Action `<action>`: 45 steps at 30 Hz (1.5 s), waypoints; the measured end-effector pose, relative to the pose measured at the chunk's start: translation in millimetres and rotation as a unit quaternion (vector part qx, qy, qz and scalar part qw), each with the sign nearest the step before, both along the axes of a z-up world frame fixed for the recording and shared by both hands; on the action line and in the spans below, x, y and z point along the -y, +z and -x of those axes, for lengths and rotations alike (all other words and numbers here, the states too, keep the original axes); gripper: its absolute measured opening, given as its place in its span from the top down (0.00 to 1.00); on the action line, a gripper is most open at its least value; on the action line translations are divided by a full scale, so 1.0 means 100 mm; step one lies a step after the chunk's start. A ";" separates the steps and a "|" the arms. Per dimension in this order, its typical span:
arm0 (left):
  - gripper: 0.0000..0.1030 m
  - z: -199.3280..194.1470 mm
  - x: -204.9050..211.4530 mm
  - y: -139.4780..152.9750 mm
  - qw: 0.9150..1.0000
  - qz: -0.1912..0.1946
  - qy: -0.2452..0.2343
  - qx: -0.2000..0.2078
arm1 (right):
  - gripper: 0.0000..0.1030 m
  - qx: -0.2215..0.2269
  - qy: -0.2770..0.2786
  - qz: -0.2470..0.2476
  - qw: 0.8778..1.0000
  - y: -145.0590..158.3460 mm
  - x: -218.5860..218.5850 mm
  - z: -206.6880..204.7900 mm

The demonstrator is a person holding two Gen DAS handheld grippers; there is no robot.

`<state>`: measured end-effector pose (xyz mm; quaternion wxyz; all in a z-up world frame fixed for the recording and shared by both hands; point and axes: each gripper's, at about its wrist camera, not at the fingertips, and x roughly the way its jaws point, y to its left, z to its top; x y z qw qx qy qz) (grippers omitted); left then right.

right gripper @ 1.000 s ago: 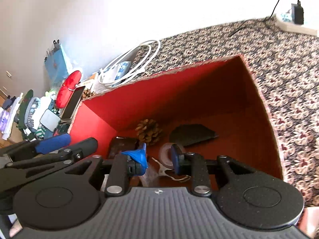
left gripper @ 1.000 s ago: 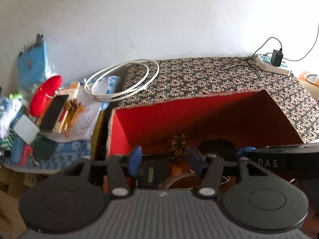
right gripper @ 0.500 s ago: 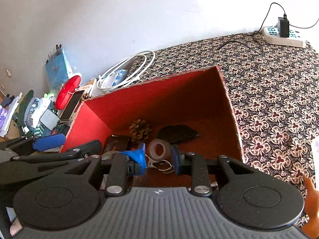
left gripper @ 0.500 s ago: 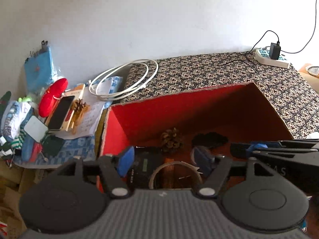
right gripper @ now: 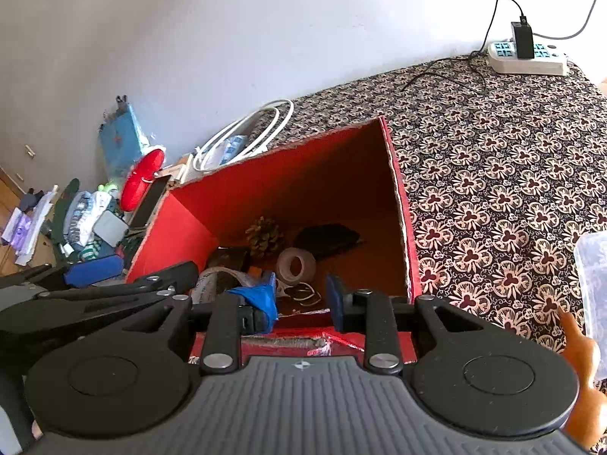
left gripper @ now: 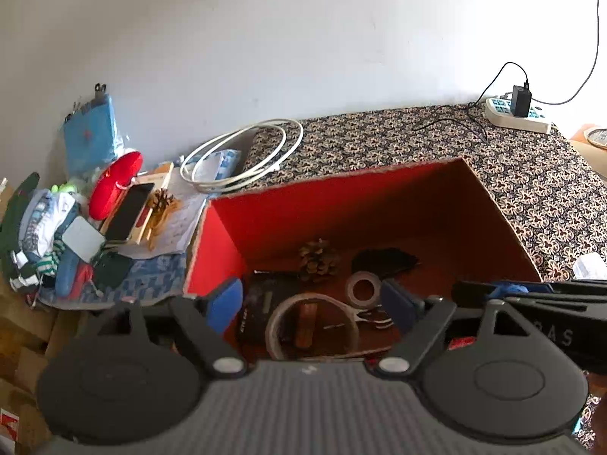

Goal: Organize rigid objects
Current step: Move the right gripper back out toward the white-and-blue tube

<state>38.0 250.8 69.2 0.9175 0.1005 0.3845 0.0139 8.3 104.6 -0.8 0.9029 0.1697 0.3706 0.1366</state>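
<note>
A red cardboard box (left gripper: 341, 204) sits open on the patterned table; it also shows in the right wrist view (right gripper: 288, 185). Inside lie a pine cone (left gripper: 318, 258), a small tape roll (left gripper: 363, 288), a large tape ring (left gripper: 315, 326), a dark device (left gripper: 265, 303) and a black flat piece (left gripper: 385, 259). My left gripper (left gripper: 315, 299) is open and empty above the box's near side. My right gripper (right gripper: 301, 299) is open and empty over the box's near rim; it shows from the side in the left wrist view (left gripper: 531, 295).
A white coiled cable (left gripper: 242, 155) lies behind the box. Left of the box lie a phone (left gripper: 129, 212), a red pouch (left gripper: 114, 184), another pine cone (left gripper: 161, 201) and clothes. A power strip (right gripper: 527, 57) sits far right. A clear plastic container (right gripper: 593, 276) stands at right.
Both grippers have risen and pulled back from inside the box, so more of the box and table shows. The left jaws have opened wider.
</note>
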 end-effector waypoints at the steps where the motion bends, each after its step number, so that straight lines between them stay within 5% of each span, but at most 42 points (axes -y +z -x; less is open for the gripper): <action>1: 0.19 0.01 0.01 -0.01 1.000 -0.001 0.003 -0.001 | 0.88 0.001 0.002 0.000 1.000 0.00 0.01 0.01; 25: 0.19 0.30 0.02 -0.02 0.999 -0.004 0.050 -0.012 | 0.86 0.017 0.063 -0.004 0.998 0.12 -0.03 0.26; 45: 0.19 0.46 0.10 -0.39 0.995 0.000 0.057 -0.079 | 0.85 -0.032 0.051 0.000 0.998 -0.14 0.06 0.44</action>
